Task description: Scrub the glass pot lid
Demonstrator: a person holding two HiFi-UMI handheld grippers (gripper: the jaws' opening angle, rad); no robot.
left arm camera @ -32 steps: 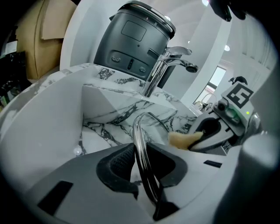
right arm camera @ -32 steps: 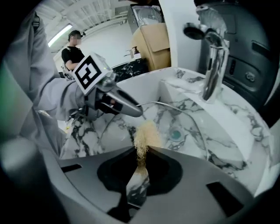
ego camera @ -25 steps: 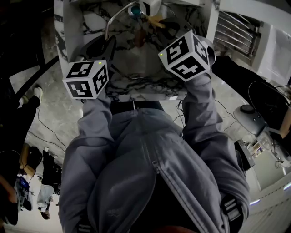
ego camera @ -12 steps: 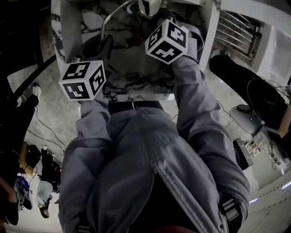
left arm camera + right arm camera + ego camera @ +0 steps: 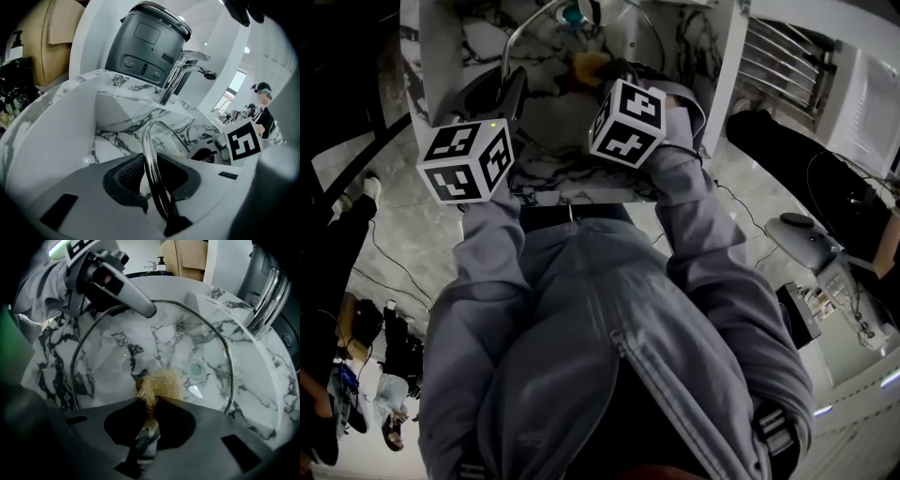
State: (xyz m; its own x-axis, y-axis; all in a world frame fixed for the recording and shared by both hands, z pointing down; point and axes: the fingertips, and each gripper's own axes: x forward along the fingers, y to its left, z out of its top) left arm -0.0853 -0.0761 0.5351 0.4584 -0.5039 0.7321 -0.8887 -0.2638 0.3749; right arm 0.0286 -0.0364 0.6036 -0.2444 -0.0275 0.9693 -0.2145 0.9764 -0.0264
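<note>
The glass pot lid [image 5: 140, 341] stands on edge over the marble sink, its metal rim [image 5: 151, 154] running between the jaws of my left gripper [image 5: 154, 177], which is shut on it. In the head view the left gripper [image 5: 511, 94] sits at the sink's left with the lid rim [image 5: 520, 33] arching up from it. A tan fibre scrubber [image 5: 159, 384] is pinched in my right gripper [image 5: 150, 409] and rests against the glass near the lid's lower middle. From above, the right gripper [image 5: 602, 73] is over the basin with the scrubber [image 5: 589, 64] at its tip.
The marble sink [image 5: 262, 380] has a round drain [image 5: 194, 370] behind the lid. A chrome faucet [image 5: 180, 75] rises at the back, with a dark appliance [image 5: 150, 42] behind it. The counter's front edge [image 5: 581, 197] is against the person's waist. Cables lie on the floor [image 5: 403, 262].
My right gripper has swung left and forward into the basin, bringing the scrubber up to the lid. The left gripper and lid have shifted only slightly.
</note>
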